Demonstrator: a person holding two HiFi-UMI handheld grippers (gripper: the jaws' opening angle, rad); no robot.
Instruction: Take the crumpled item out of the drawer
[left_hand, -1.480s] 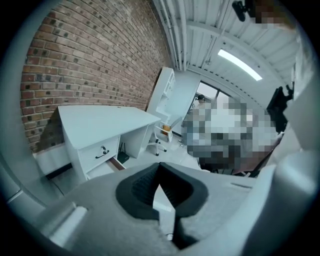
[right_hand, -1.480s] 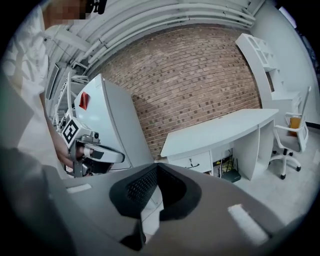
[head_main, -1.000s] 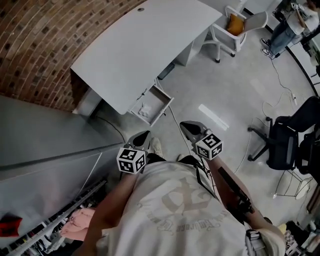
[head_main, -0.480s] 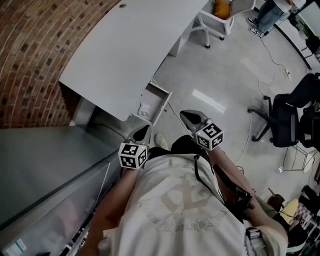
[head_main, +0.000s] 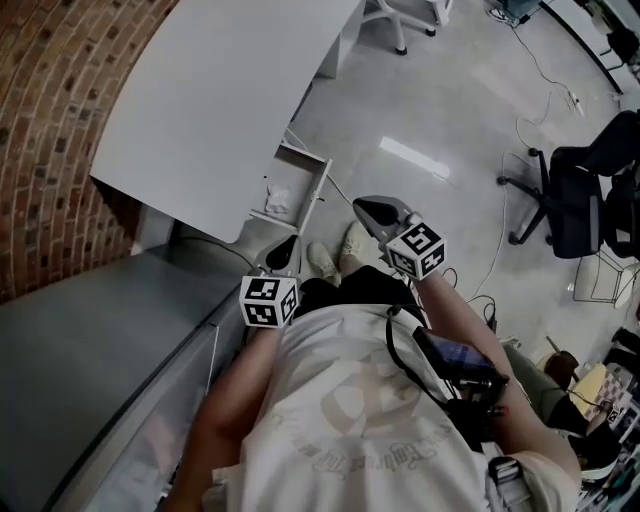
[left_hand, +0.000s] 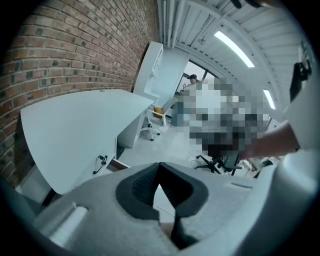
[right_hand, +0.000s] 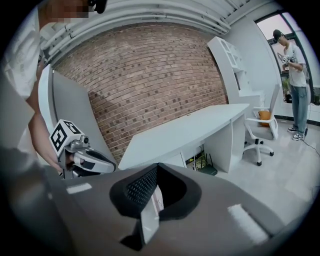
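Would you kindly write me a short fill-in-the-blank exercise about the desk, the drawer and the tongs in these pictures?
1. The white drawer beneath the white curved desk stands ____.
2. The crumpled white item lies ____ that drawer.
3. The wall beside the desk is built of ____.
4. The left tongs are ____, holding nothing.
Missing words: open; inside; brick; shut.

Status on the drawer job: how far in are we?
Done: the drawer under the desk stands open. In hand: nothing. The left gripper and right gripper are both shut and empty, short of the drawer. Left: open a gripper, reach in, grip the crumpled item lying inside, lift it out.
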